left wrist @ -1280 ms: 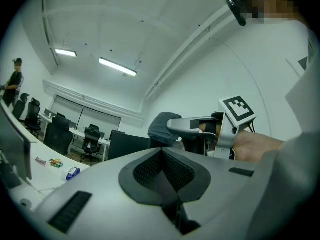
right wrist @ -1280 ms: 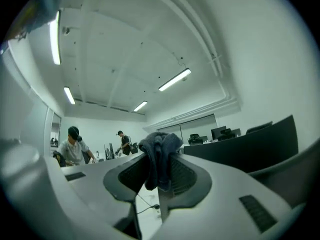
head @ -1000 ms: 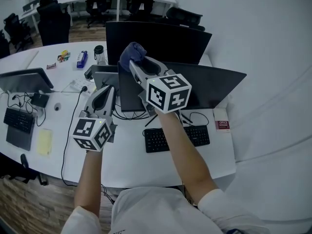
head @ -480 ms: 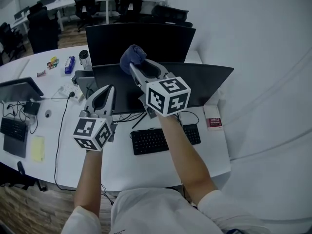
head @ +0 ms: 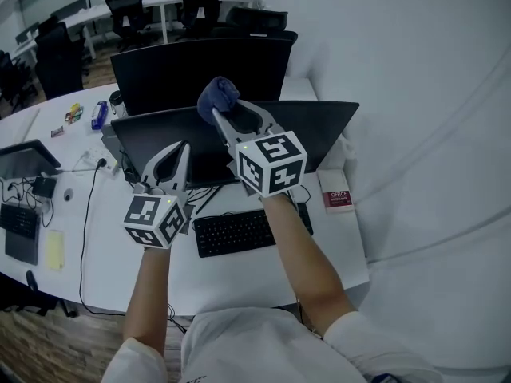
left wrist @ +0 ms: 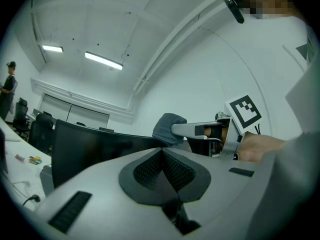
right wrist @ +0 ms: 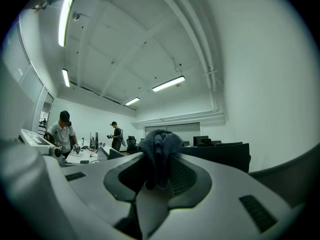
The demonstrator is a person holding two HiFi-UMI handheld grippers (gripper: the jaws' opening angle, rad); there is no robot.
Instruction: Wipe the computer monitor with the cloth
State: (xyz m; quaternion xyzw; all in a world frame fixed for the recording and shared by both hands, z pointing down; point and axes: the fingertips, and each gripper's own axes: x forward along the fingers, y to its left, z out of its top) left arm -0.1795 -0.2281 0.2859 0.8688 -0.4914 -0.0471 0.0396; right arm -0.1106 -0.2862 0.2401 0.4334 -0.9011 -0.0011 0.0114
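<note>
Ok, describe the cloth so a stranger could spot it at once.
On the white desk, a far monitor stands behind the nearer monitor. At the nearer one's top edge, the right gripper holds the cloth in its fingers. It is a bunched dark-blue wad, the only soft thing there.

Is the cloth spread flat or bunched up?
Bunched up. The cloth sits as a crumpled wad clamped between the jaws of the right gripper.
</note>
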